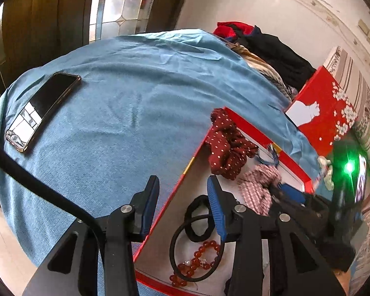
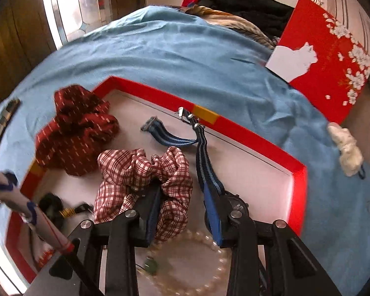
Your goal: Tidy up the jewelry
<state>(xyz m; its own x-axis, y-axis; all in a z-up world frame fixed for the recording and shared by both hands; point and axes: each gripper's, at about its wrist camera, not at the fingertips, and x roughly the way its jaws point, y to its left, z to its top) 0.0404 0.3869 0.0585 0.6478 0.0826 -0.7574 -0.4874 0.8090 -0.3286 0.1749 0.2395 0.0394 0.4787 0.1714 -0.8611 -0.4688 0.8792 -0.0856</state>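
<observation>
While the blue cloth (image 1: pixel 125 113) covers the surface so that small pieces show against it, the phone (image 1: pixel 42 109) lies at the left of the left wrist view, well apart from the work. Toward the lower centre of that view the left hand-held gripper (image 1: pixel 183 206) hangs with its jaws apart and nothing between them, straddling the near red rim of the box (image 1: pixel 199 148), probably ready to steady it or to take a piece. Just below it, inside the box, lie a black hair tie (image 1: pixel 197 246) and a red bead bracelet (image 1: pixel 197 262), touching one another. Further right rest the red dotted scrunchie (image 1: pixel 228 148), draped partly over the rim, and the checked scrunchie (image 1: pixel 257 185).

Seen from the right wrist, the right hand-held gripper (image 2: pixel 183 218) also stands open; its left finger presses into the checked cloth, the right one lies beside the blue striped strap (image 2: pixel 204 165), and I judge it is about to close on one of them. A pearl necklace (image 2: pixel 204 259) curves under it. At the upper right the box lid (image 2: pixel 328 56) leans aside, and a white scrunchie (image 2: pixel 346 148) waits outside on the cloth.
</observation>
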